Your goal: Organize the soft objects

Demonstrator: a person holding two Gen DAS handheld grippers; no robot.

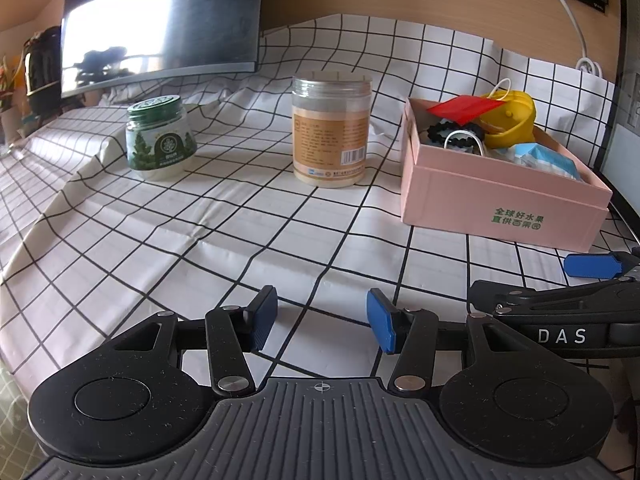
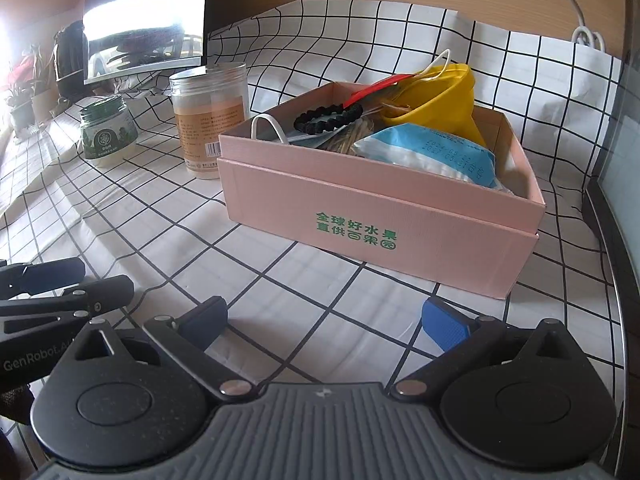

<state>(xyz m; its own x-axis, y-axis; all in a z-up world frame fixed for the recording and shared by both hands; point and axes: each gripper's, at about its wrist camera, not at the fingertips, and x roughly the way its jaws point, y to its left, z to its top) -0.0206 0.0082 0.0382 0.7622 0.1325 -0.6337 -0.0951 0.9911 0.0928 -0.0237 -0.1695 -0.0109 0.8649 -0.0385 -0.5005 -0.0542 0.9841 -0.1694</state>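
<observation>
1. On the white grid-patterned tablecloth stands a pink cardboard box with green printing on its front wall.
2. Inside the box lie a yellow funnel, a black beaded bracelet, a red plastic piece, a face mask with white ear loops and a blue-and-white sealed packet.
3. Left of the box, a clear jar with an orange label stands upright; further left sits a green-lidded jar.
4. Behind the jars leans a dark monitor.
5. The left gripper hovers above bare cloth, jaws parted, nothing between its blue pads.
6. The right gripper points at the box's front wall, jaws spread wide and empty.
</observation>
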